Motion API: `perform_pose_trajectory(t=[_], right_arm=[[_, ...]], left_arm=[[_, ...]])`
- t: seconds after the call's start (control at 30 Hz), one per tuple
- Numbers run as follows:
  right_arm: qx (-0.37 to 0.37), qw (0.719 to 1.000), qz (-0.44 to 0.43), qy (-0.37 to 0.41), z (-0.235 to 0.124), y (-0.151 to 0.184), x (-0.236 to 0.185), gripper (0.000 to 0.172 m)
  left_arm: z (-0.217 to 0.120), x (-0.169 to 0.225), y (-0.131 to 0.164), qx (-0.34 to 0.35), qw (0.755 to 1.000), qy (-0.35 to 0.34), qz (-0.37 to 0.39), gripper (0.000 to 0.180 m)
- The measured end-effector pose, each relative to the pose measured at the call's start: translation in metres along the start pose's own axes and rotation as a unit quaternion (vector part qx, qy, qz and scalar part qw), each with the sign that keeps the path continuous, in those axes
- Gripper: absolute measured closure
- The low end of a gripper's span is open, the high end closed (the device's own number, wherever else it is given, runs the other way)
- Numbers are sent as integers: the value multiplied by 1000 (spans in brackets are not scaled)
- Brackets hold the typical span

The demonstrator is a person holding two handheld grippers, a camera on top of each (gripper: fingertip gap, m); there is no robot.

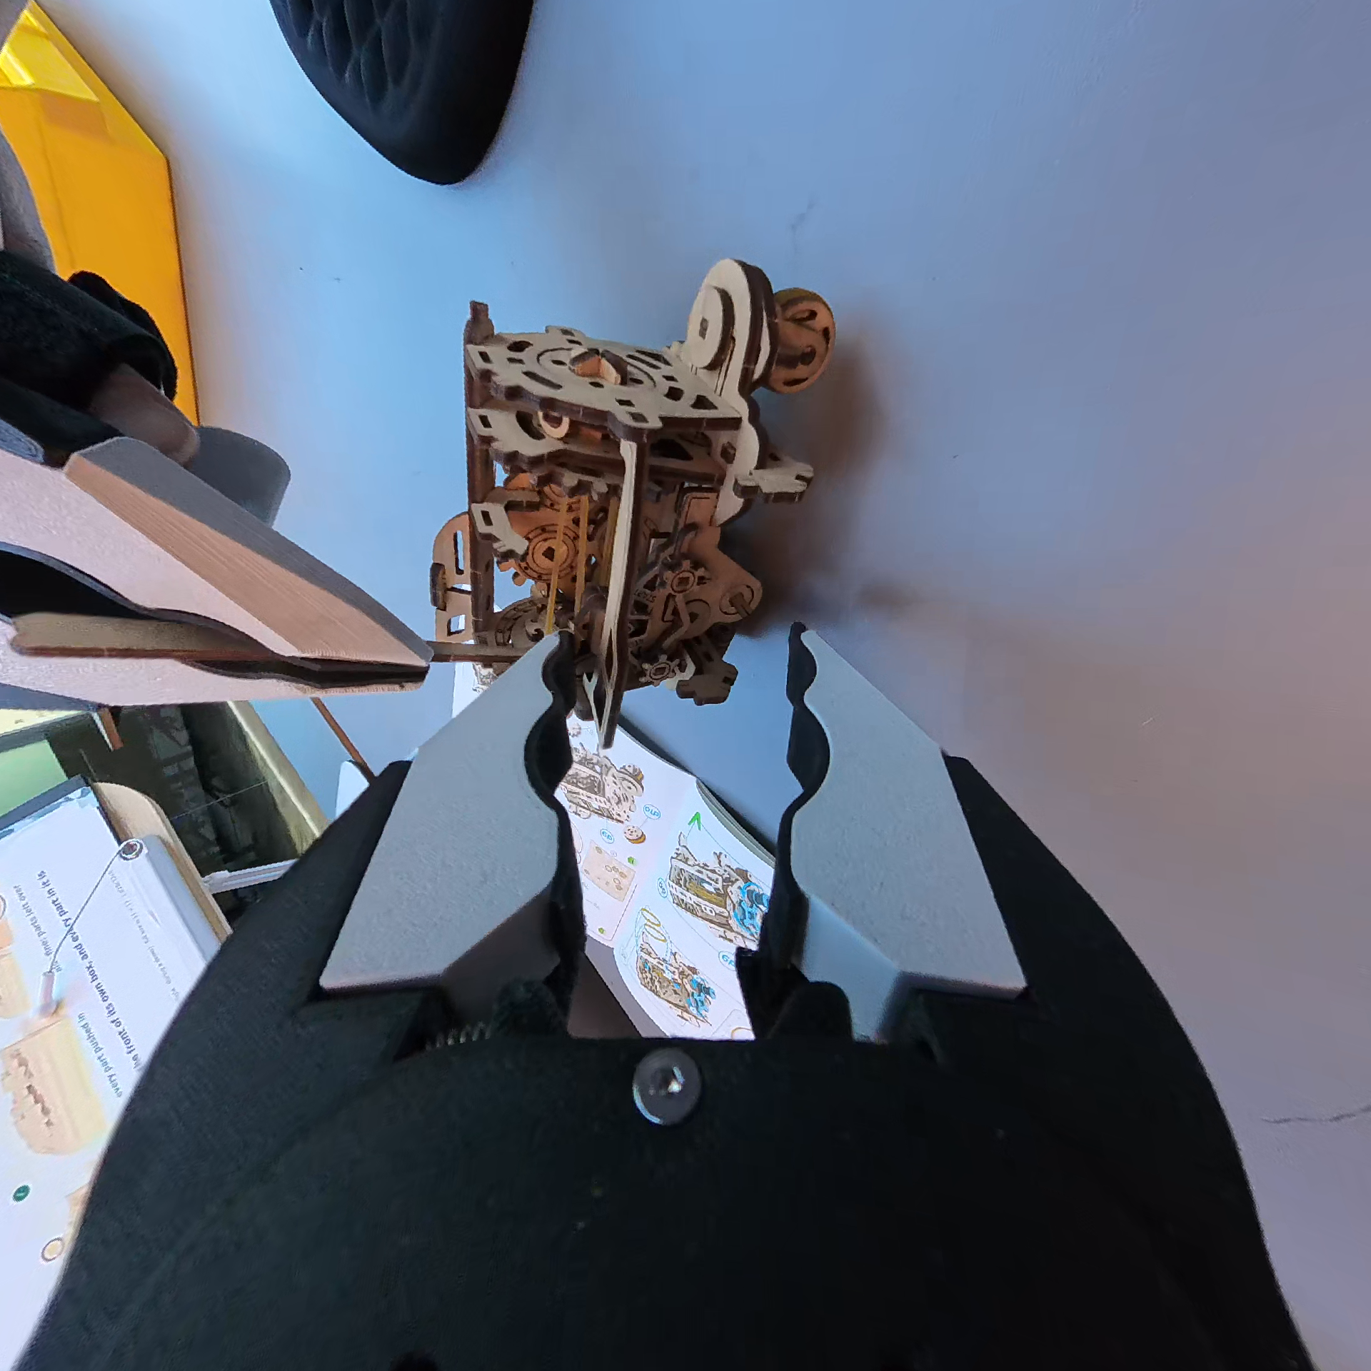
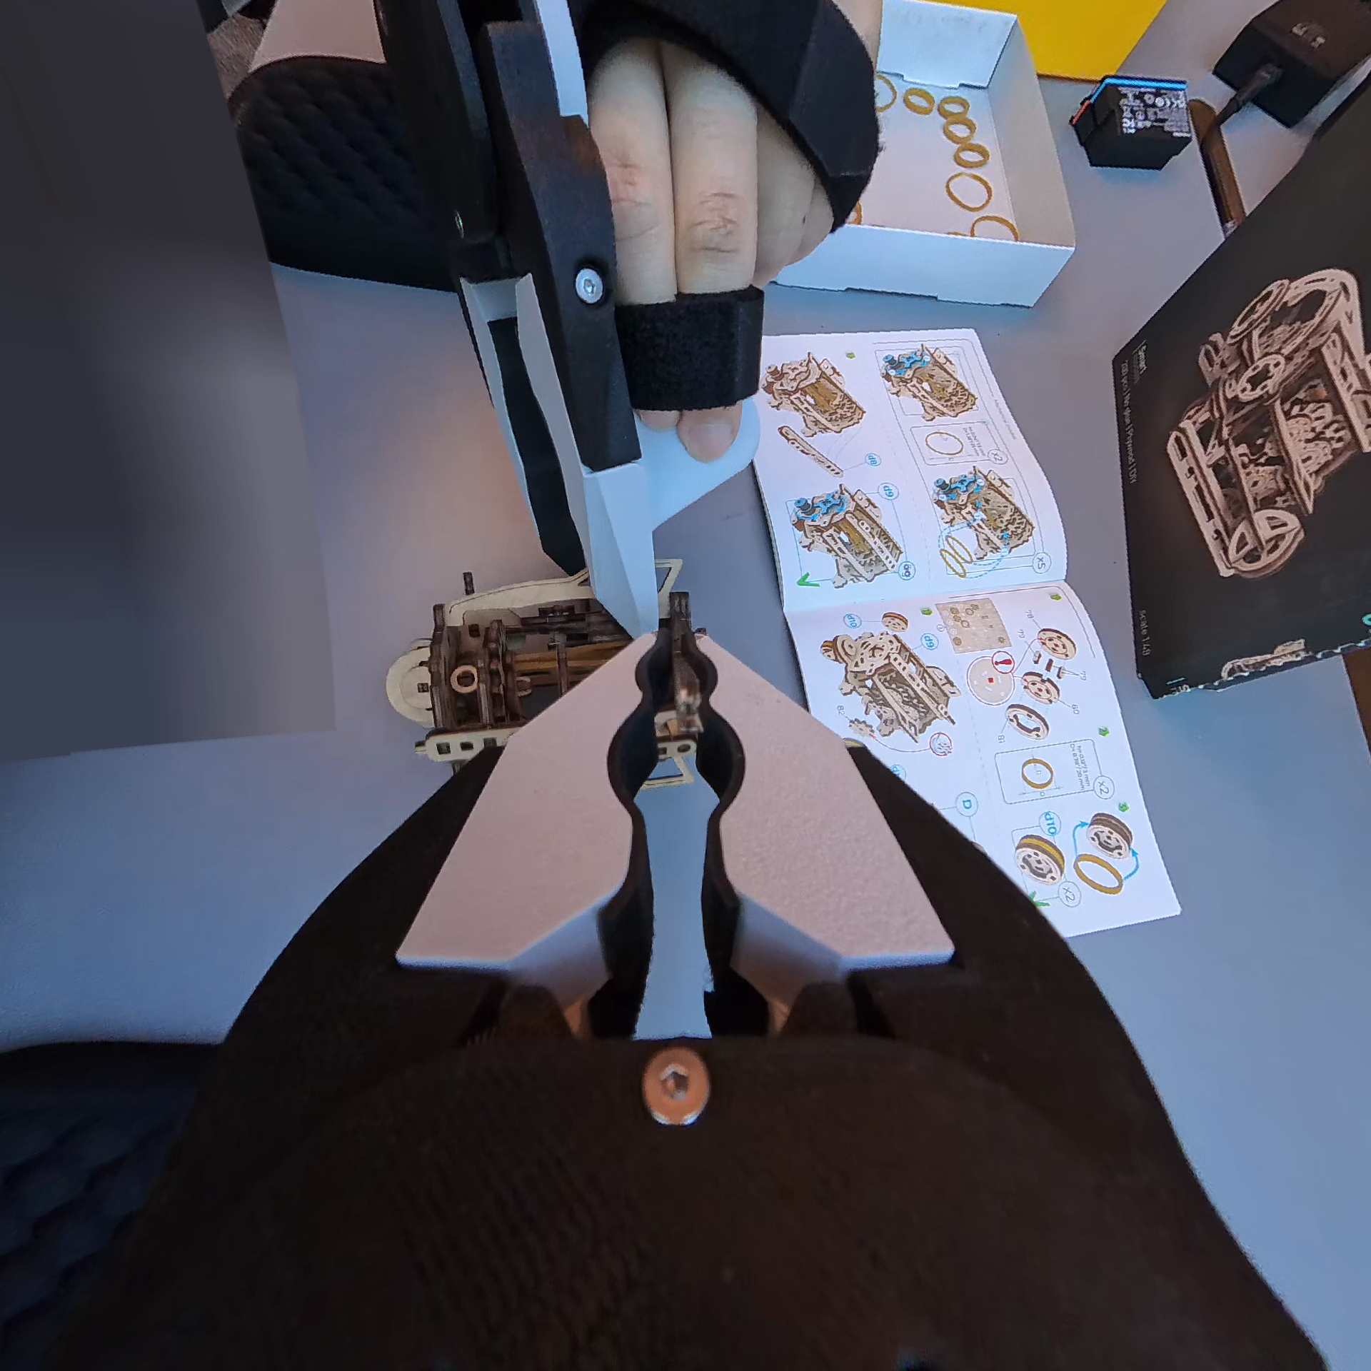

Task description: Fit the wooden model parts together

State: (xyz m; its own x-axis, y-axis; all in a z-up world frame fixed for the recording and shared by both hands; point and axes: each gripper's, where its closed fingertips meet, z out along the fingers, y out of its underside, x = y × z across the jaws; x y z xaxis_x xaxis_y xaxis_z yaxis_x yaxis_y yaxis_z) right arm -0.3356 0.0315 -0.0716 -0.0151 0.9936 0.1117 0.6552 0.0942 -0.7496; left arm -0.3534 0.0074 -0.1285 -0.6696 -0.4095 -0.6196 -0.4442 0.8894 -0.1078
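The wooden model (image 1: 593, 482), a gear-filled frame with yellow rubber bands, lies on the grey table (image 1: 1039, 371). It also shows in the right wrist view (image 2: 504, 660). My left gripper (image 1: 679, 645) is open around the model's near end. Its left fingertip (image 1: 553, 653) is at the model's edge and its right fingertip stands apart. In the right wrist view the left gripper (image 2: 630, 579) comes down from above onto the model. My right gripper (image 2: 676, 639) is shut on a thin flat wooden part (image 2: 682, 675), held edge-on against the model. In the left wrist view the right gripper (image 1: 415, 664) enters from the left.
An open instruction booklet (image 2: 927, 593) lies right of the model and shows under my left fingers (image 1: 668, 853). A white box of rubber bands (image 2: 957, 148), a black kit box (image 2: 1261, 482) and a black battery (image 2: 1135, 119) lie at the right. A black padded object (image 1: 408, 74) lies beyond the model.
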Motion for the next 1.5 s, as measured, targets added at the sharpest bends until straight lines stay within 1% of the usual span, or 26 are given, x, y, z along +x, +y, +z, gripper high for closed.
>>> perform_pose_trajectory(t=[0.2,0.43,0.53,0.9,1.0,1.5], right_arm=[[2,1000,12,-2,-1,3,3,171],[21,999,26,-20,-3,3,1,171],[26,999,28,-20,-3,4,3,171],[31,999,-13,-3,-7,3,2,171],[26,999,-44,9,-7,2,1,171],[2,999,-43,25,-11,7,2,171]], left_arm=[[2,1,0,3,1000,4,-23,123],[2,-1,-3,18,999,10,-45,127],[3,-2,-2,15,998,11,-52,126],[5,-3,-3,25,996,12,-80,127],[6,-4,-2,27,996,10,-81,127],[7,-6,-4,45,992,15,-115,127]])
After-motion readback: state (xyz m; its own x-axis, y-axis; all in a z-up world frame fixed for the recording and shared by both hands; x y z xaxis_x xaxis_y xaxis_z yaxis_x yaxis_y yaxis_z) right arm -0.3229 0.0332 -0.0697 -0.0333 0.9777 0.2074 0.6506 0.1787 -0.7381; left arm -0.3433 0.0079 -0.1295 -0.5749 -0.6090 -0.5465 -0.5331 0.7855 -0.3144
